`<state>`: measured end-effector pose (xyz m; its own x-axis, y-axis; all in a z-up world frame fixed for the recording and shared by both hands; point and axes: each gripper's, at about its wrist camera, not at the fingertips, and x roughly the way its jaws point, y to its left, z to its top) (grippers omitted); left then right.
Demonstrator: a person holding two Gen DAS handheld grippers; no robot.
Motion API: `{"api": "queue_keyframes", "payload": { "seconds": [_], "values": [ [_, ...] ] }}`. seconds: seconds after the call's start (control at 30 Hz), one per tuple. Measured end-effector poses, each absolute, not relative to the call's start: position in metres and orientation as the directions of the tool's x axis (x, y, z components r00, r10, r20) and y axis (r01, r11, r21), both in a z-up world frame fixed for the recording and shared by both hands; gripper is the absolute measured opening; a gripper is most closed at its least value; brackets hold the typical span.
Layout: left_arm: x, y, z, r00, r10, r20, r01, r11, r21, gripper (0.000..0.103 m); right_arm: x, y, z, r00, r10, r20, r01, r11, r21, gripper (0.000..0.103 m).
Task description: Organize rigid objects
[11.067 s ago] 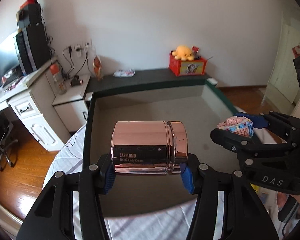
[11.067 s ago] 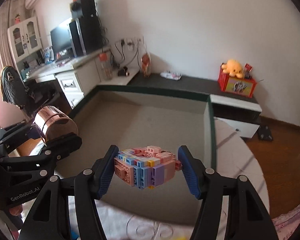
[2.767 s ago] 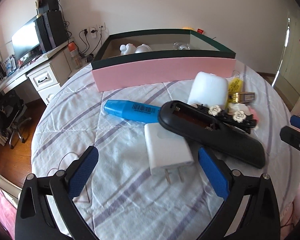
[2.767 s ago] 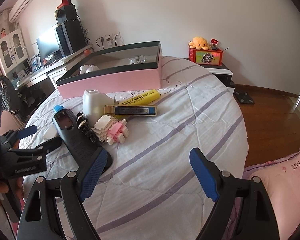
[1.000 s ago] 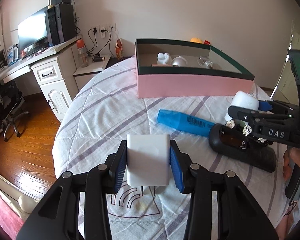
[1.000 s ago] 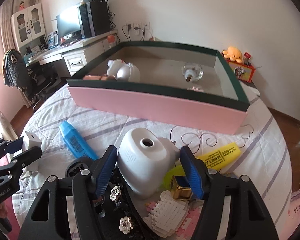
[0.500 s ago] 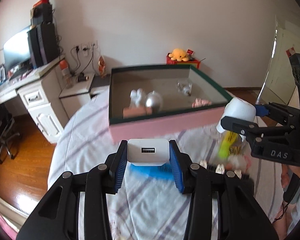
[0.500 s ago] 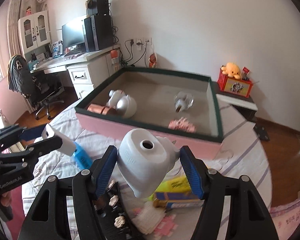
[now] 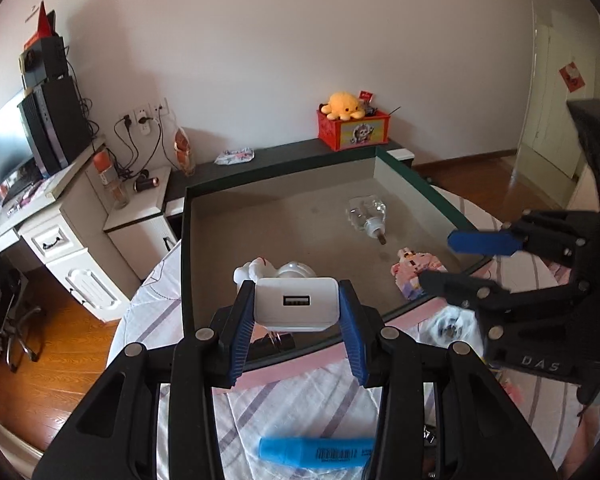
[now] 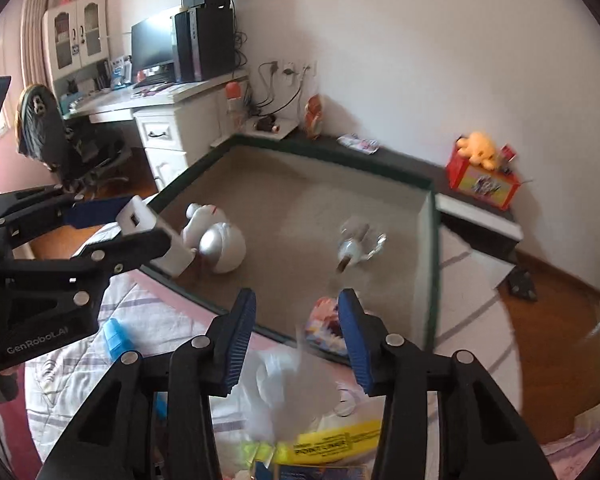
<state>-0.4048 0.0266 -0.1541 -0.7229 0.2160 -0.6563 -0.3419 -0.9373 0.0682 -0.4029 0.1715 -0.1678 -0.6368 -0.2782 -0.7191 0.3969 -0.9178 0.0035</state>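
My left gripper [image 9: 297,305] is shut on a white USB charger [image 9: 296,303] and holds it above the near wall of the pink, green-rimmed box [image 9: 420,188]. It also shows in the right wrist view [image 10: 148,222]. My right gripper [image 10: 296,336] is open with nothing between its fingers. A blurred white container [image 10: 278,384] is below it, over the bed outside the box; it appears as a blur in the left wrist view [image 9: 450,326]. Inside the box lie a white and silver figure [image 10: 216,236], a clear glass bottle [image 9: 368,216] and a pink brick model [image 9: 412,274].
On the striped bedspread [image 9: 300,408] lie a blue highlighter [image 9: 316,452] and a yellow highlighter [image 10: 336,444]. A desk with drawers [image 9: 56,236] stands left of the bed. A red box with a yellow plush [image 9: 352,124] sits behind the pink box.
The white container has left my right gripper and is falling, blurred, below the now open jaws. Both grippers have moved forward over the box's near wall. The left still holds the charger.
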Motion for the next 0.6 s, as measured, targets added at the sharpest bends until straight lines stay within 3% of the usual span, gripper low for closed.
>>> {"api": "queue_keyframes", "payload": {
  "seconds": [0.23, 0.3, 0.37, 0.4, 0.6],
  "values": [
    [-0.386, 0.024, -0.165, -0.727, 0.212, -0.654, -0.345, -0.935, 0.080, 0.041, -0.378, 0.192, -0.172, -0.677, -0.281, -0.680, 0.351, -0.936, 0.038, 0.045],
    [-0.380, 0.020, -0.168, -0.722, 0.217, -0.656, -0.346, -0.936, 0.071, 0.041, -0.364, 0.200, -0.172, -0.692, -0.257, -0.675, 0.318, -0.947, 0.034, 0.050],
    [-0.374, 0.019, -0.168, -0.724, 0.217, -0.655, -0.341, -0.938, 0.067, 0.041, -0.356, 0.205, -0.175, -0.711, -0.225, -0.667, 0.276, -0.961, 0.030, 0.069],
    [-0.373, 0.019, -0.168, -0.723, 0.219, -0.655, -0.340, -0.938, 0.062, 0.041, -0.355, 0.206, -0.178, -0.708, -0.222, -0.670, 0.268, -0.963, 0.035, 0.071],
    [-0.365, 0.021, -0.166, -0.719, 0.227, -0.657, -0.347, -0.936, 0.056, 0.041, -0.369, 0.200, -0.208, -0.648, -0.240, -0.723, 0.264, -0.961, 0.083, 0.071]
  ]
}}
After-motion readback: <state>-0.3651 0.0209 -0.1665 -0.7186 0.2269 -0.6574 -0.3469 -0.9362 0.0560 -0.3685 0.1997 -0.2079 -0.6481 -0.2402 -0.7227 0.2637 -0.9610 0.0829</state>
